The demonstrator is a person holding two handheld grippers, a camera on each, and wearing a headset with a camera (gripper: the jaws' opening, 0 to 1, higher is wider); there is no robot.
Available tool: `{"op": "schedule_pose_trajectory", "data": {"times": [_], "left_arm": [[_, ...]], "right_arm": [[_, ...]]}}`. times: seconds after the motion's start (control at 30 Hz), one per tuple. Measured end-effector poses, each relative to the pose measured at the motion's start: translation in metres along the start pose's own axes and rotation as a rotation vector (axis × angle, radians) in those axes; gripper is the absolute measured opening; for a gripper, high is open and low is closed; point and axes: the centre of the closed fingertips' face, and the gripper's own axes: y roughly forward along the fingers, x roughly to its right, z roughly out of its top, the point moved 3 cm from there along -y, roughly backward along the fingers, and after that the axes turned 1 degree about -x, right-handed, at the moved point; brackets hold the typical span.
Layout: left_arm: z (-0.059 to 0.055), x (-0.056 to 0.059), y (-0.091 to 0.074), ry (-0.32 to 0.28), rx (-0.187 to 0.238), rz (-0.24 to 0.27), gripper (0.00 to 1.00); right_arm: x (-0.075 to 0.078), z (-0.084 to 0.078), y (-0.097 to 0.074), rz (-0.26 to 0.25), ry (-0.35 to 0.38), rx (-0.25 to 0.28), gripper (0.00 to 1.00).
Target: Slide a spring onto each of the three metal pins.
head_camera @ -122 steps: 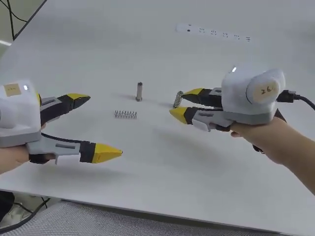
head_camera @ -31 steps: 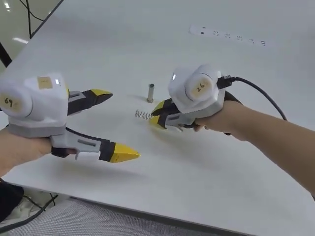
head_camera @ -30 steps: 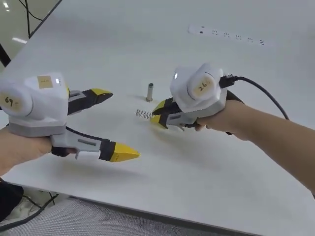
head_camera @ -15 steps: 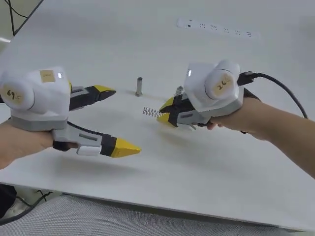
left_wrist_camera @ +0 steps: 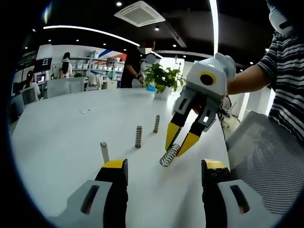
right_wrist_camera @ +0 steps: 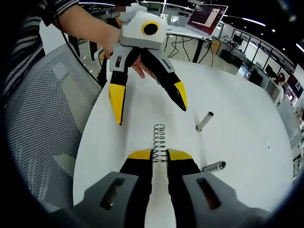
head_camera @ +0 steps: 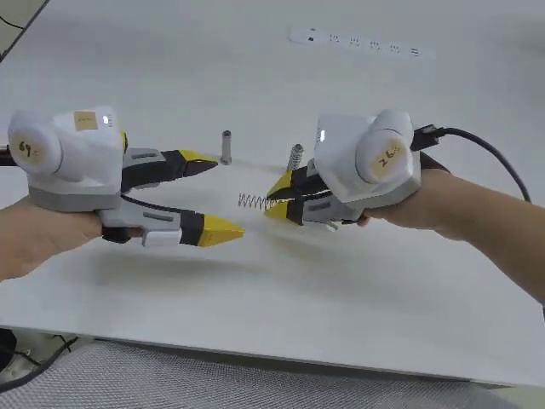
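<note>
Spring (head_camera: pixel 252 202), pinched endwise in the right gripper's (head_camera: pixel 274 201) closed jaws, points at the empty, wide-open left gripper (head_camera: pixel 226 195); bare pin (head_camera: pixel 226 146) beyond

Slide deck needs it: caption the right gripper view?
Right gripper pinches a spring, facing the open left gripper; a bare pin stands nearby.

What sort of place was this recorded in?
Probably an open-plan office: a long white table, a mesh chair, a potted plant and a monitor on a far desk.

Loose spring (head_camera: pixel 252 202) in jaws of right gripper (head_camera: pixel 276 199); bare upright pin (head_camera: pixel 226 146); two sprung pins (left_wrist_camera: pixel 138 136).
</note>
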Motion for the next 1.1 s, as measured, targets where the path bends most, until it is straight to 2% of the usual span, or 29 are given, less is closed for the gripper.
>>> {"op": "schedule_pose_trajectory", "data": {"times": [0.1,0.3,0.47,0.73,1.1], "left_arm": [[-0.002,0.004,0.006,0.016,0.006,-0.039,0.46],[-0.002,0.004,0.016,0.012,0.036,-0.079,0.35],[0.0,0.008,0.021,0.019,0.036,-0.119,0.25],[0.002,0.014,0.025,0.023,0.039,-0.146,0.21],[0.003,0.017,0.024,0.034,0.037,-0.165,0.11]], "right_arm": [[0.001,-0.001,-0.002,-0.004,0.006,0.006,0.12],[-0.001,-0.003,-0.005,-0.003,0.008,0.005,0.12],[-0.003,-0.002,-0.008,0.006,0.003,0.017,0.12],[-0.004,0.001,-0.012,0.01,-0.012,0.03,0.12],[-0.008,0.005,-0.011,0.023,-0.03,0.037,0.12]]}}
